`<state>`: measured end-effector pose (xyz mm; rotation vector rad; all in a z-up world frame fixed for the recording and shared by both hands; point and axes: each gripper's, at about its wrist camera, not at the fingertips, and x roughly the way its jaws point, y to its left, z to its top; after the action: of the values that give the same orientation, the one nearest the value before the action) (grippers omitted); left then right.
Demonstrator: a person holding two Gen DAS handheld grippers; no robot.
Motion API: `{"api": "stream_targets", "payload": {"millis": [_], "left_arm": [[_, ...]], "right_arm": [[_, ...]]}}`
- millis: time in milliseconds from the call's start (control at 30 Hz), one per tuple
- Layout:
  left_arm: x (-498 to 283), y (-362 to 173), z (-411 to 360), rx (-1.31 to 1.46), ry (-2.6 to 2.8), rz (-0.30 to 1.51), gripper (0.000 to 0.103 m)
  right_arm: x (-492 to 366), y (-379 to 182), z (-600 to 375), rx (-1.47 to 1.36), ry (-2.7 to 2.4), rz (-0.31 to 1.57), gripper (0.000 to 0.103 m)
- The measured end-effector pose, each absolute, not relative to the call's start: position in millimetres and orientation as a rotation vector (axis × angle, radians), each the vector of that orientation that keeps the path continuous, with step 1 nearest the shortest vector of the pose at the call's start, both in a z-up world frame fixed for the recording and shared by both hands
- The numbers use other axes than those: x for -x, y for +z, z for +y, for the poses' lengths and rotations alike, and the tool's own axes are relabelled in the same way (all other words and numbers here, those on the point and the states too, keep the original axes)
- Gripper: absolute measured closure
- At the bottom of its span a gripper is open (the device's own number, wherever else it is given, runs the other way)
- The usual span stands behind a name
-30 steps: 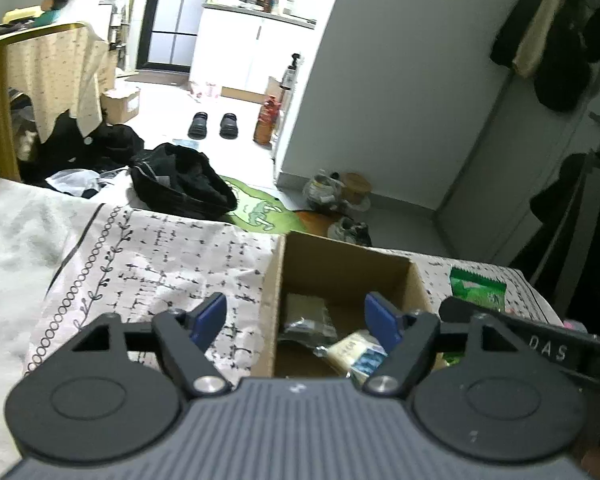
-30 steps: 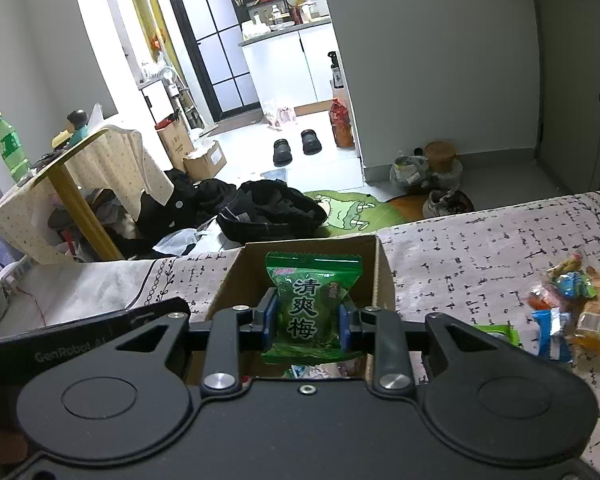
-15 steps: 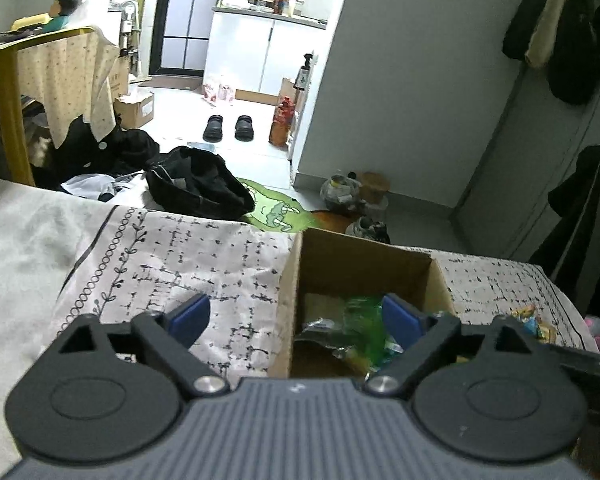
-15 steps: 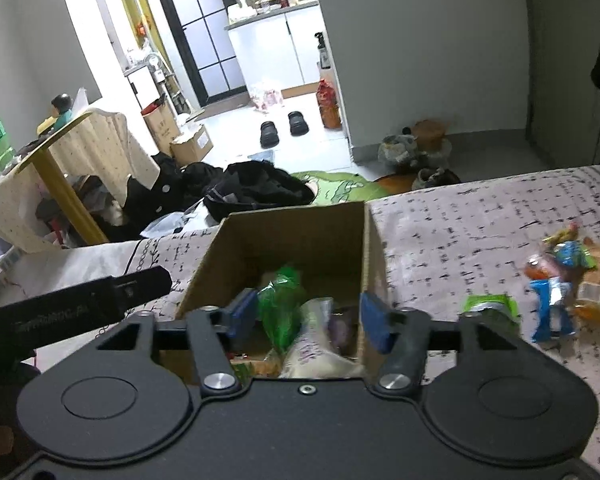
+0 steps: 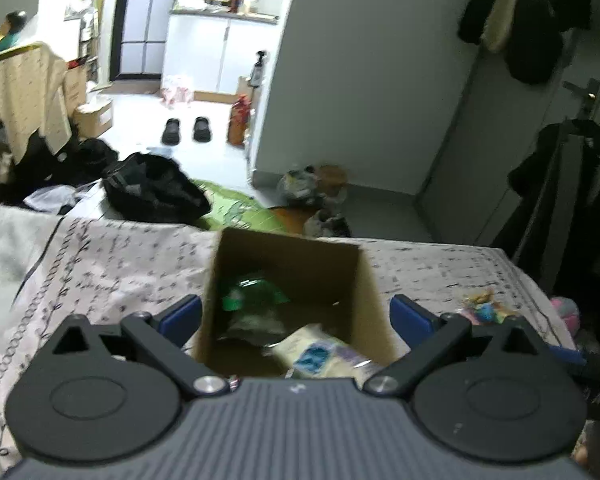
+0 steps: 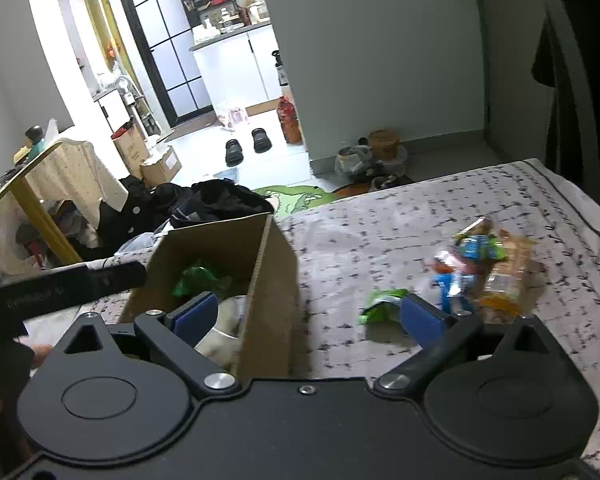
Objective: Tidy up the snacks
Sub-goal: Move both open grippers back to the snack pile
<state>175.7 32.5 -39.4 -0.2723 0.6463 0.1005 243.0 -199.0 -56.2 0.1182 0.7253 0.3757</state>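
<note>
An open cardboard box (image 5: pixel 340 264) (image 6: pixel 276 280) stands on the patterned cloth. Inside lie a green snack packet (image 5: pixel 256 294) (image 6: pixel 198 280), a pale packet with a blue label (image 5: pixel 320 354) and other wrappers. My left gripper (image 5: pixel 296 314) is open and empty, its blue fingers astride the box. My right gripper (image 6: pixel 306 316) is open and empty, just right of the box's right wall. A small green packet (image 6: pixel 382 302) lies on the cloth by its right finger. A heap of colourful snacks (image 6: pixel 476 268) (image 5: pixel 480 306) lies further right.
The patterned cloth (image 6: pixel 380 232) covers the surface, which ends at the far edge. Beyond are a black bag (image 5: pixel 152 190), a green mat (image 6: pixel 296 194), slippers (image 6: pixel 248 146) and a draped table (image 6: pixel 52 184). The left gripper's body (image 6: pixel 60 288) shows at the right wrist view's left.
My right gripper opened and let the green plum packet fall into the box, then swung right toward the loose snacks. My left gripper opened wider around the box.
</note>
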Motion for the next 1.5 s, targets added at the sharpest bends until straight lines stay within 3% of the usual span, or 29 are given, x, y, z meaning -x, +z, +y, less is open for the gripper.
{"api": "stream_targets", "payload": {"millis": [100,1500], "left_arm": [[-180.1,-36.2,19.5,0.257,0.073,0.637,0.0],[-226.3,-54.0,-85.9,0.093,-0.044,0.784,0.0]], "right_arm": [[-240.6,-56.1,-211.9,-0.13,0.36,0.716,0.0],[-263.2,-82.4,-331.5,-0.238,0.228,0.735,0.0]]}}
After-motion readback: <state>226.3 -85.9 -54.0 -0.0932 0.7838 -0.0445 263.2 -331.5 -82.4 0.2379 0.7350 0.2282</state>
